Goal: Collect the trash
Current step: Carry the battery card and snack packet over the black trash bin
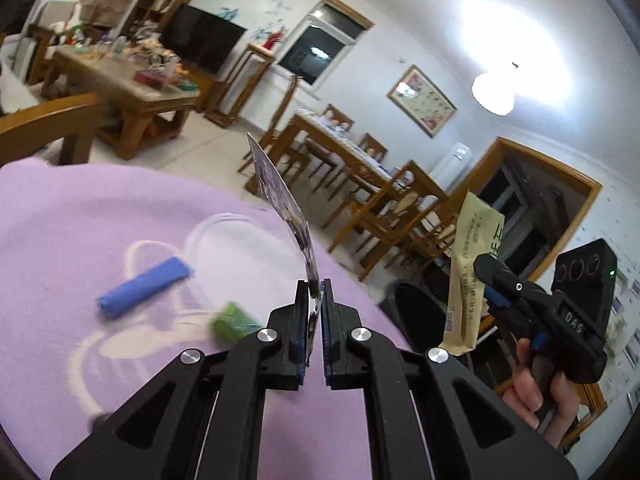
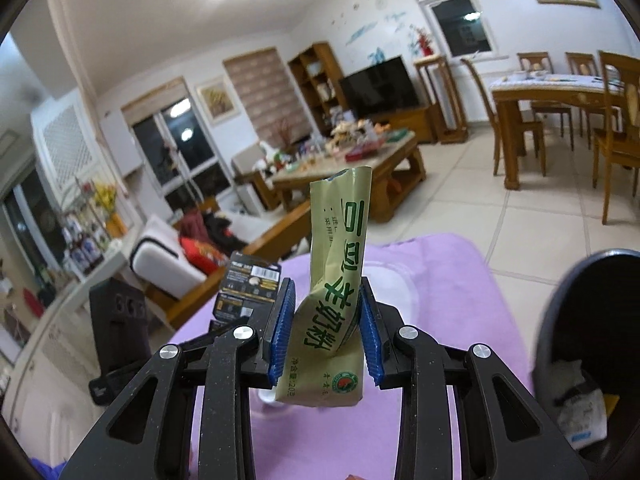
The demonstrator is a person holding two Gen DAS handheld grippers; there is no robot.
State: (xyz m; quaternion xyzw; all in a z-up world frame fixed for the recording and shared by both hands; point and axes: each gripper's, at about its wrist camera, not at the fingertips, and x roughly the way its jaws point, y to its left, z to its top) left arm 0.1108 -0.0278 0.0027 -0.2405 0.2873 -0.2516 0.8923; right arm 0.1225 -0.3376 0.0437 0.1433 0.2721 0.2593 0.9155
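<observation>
Already both hands are loaded: the left gripper (image 1: 315, 312) is pinched tight on a flat printed card package (image 1: 280, 204), which stands edge-up out of the jaws above the purple cloth (image 1: 60, 220), and the right gripper (image 2: 327, 332) is clamped on a tall yellow-green sachet (image 2: 340, 248), held near its lower half. That sachet looks feather-light and crumpled, soft foil or paper that buckles where the blue pads (image 2: 282, 332) squeeze it; a grip low on the body seems right, since the torn top would just fold over. The card looks stiffer and slick, so a firm bite on its bottom edge should keep it from sliding out. Off to the right sits the dark bin (image 2: 592, 320), paper visible inside, a likely drop point. Left on the cloth: a blue wrapper (image 1: 144, 286) and a small green piece (image 1: 234, 322), both looking light and easy to pinch mid-body
</observation>
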